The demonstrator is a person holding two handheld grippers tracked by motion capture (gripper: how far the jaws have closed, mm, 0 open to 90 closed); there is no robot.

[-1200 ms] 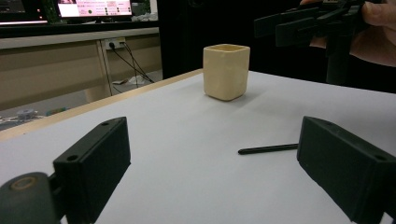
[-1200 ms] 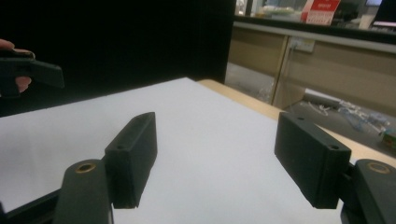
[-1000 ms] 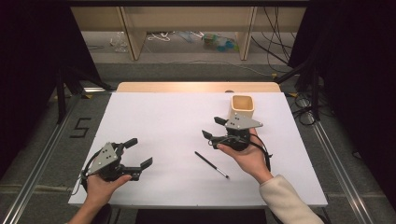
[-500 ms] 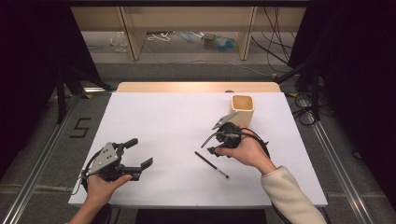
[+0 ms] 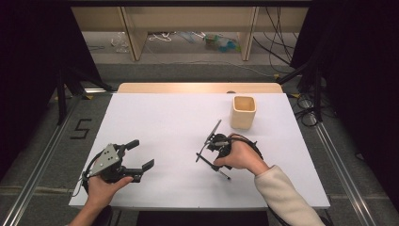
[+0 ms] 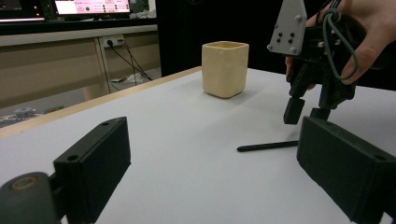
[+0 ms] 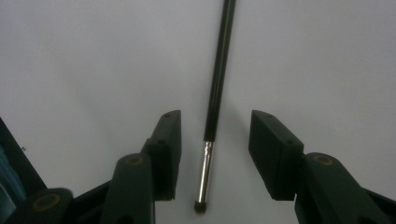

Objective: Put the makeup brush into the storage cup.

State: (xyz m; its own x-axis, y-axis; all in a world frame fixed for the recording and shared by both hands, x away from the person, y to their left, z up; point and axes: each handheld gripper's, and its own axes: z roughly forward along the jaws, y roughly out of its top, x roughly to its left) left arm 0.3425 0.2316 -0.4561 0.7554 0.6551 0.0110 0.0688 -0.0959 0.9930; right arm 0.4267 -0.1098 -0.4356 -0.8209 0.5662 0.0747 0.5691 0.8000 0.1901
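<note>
A thin black pen (image 5: pixel 221 172) with a silver end (image 7: pixel 204 168) lies flat on the white table (image 5: pixel 164 117). My right gripper (image 5: pixel 209 157) points down over it. In the right gripper view (image 7: pixel 215 119) the pen (image 7: pixel 219 70) runs between the two jaws, with a gap on each side and no pad touching it. The jaws have just been closing. From the left gripper view the right gripper (image 6: pixel 306 112) hovers just above the pen (image 6: pixel 266 146). My left gripper (image 5: pixel 141 154) rests open and empty at the table's front left (image 6: pixel 215 140).
A cream square cup (image 5: pixel 243 112) stands upright behind the right hand, near the table's far right; it also shows in the left gripper view (image 6: pixel 225 69). Wooden shelving and cables lie on the floor beyond the table's far edge.
The right hand came away from beside the cup, toward the front and down, tipping its jaws over the pen while they narrowed. The left hand has stayed put.
</note>
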